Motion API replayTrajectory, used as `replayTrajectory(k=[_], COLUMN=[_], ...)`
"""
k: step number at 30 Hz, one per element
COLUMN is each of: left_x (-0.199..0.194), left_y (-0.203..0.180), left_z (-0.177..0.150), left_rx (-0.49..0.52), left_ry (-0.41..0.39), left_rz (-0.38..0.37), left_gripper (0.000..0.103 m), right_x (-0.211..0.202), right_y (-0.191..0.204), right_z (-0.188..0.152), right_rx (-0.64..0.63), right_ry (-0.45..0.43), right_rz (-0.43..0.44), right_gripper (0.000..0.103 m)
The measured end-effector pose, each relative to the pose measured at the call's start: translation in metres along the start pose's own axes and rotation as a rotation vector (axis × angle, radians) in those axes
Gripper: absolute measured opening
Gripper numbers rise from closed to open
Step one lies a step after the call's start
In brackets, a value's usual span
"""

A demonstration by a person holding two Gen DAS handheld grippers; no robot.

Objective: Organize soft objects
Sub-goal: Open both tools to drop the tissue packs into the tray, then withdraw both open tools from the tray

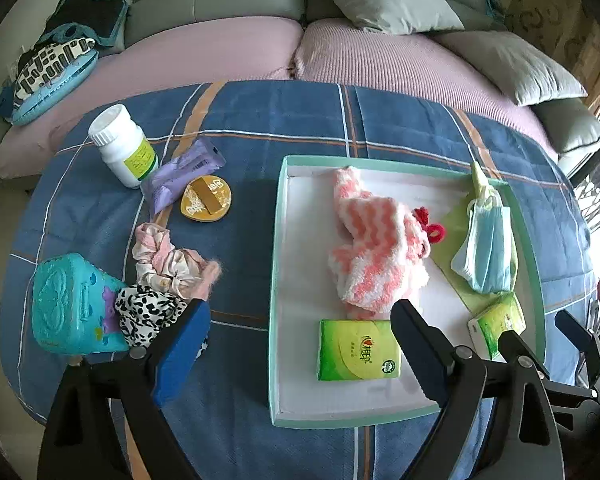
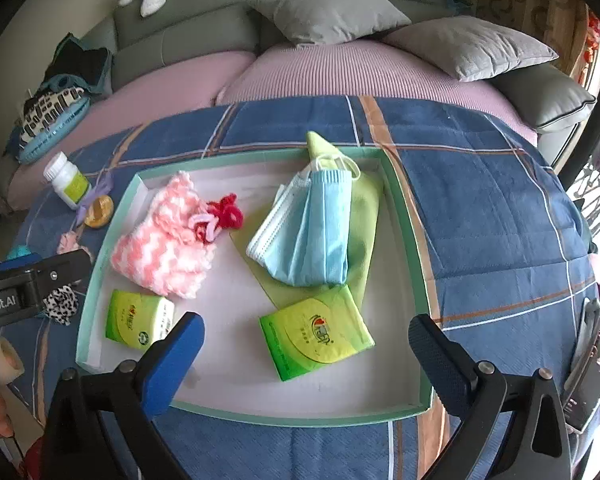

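The left gripper (image 1: 300,328) and right gripper (image 2: 305,336) both hung wide apart, holding nothing. In the tray (image 2: 403,216) lay two tissue packs (image 2: 315,332), a fuzzy pink sock (image 2: 168,248) and blue masks (image 2: 311,232). Scrunchies (image 1: 168,264), maybe three, sat outside.

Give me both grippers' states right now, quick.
Left gripper: open, holding nothing.
Right gripper: open, holding nothing, over the tray.
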State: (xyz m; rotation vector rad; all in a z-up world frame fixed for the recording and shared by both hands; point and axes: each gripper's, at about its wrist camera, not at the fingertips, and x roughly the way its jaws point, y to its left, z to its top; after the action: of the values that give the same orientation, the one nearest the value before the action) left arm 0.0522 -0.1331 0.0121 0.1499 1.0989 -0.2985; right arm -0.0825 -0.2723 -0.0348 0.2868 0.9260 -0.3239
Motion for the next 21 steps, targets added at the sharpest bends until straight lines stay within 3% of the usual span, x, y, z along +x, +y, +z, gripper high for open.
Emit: replayTrajectory(k=[8,21], left_x=[-0.016,-0.026], left_y=[0.015,0.038], left_z=[0.005,0.008], left_rx=[-0.02,-0.057], left_ry=[-0.092,-0.125], left_rz=[0.015,0.029], left_gripper=[0.092,0.092], right_x=[-0.007,-0.008], right_y=[-0.004,0.004], right_z=[0.004,0.005], right_rx=[0.058,0.053], right_ry=[-0.033,-0.029], right_rz=[0.024,0.03], right_gripper=[0.103,0.103])
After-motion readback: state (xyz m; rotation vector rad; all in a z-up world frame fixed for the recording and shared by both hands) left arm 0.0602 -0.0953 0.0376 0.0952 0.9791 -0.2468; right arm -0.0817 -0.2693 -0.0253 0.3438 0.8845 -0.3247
